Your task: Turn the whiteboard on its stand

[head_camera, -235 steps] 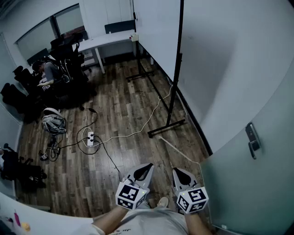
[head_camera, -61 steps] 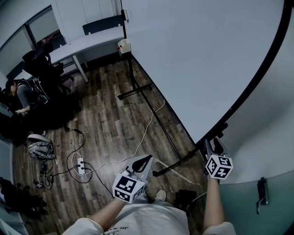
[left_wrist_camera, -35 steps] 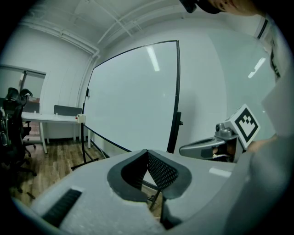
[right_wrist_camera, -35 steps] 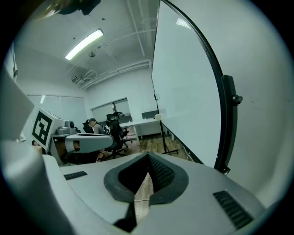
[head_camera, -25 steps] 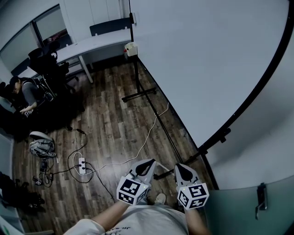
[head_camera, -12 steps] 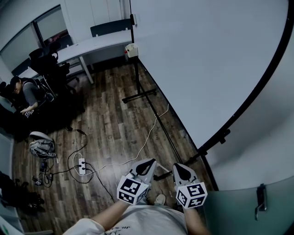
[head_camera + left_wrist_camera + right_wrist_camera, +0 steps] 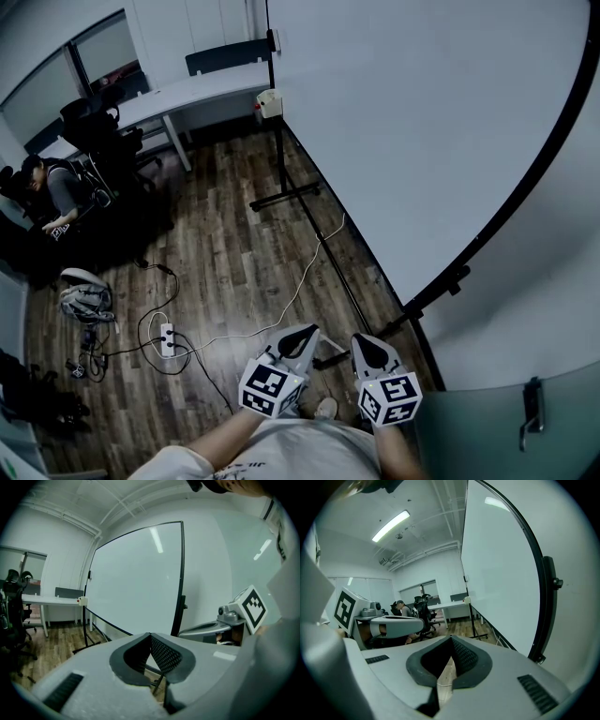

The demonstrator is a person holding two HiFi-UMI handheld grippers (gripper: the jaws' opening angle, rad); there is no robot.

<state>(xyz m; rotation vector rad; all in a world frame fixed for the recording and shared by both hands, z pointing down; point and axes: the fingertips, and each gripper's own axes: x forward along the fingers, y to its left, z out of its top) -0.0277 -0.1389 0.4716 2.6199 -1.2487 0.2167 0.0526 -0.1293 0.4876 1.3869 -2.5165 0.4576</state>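
Note:
The whiteboard [image 7: 422,122] is a large white panel in a thin black frame that fills the right of the head view. It hangs between two black posts of its stand, whose near post [image 7: 441,291] carries a knob and whose far foot [image 7: 281,197] rests on the wood floor. The whiteboard [image 7: 136,583] also shows in the left gripper view, and the whiteboard [image 7: 497,569] stands close in the right gripper view. My left gripper [image 7: 307,331] and right gripper [image 7: 360,339] are low, side by side near my body. Both are shut, hold nothing, and are clear of the board.
A white desk [image 7: 202,89] stands at the back, with office chairs and a seated person [image 7: 52,187] to its left. A power strip [image 7: 167,337], black cables and a white cable [image 7: 300,272] lie on the floor. A glass door with a handle [image 7: 532,408] is at the lower right.
About 2.4 s ago my right gripper was raised at the board's near lower corner by the post; it has come back down beside the left. Nothing has visibly moved in the last second.

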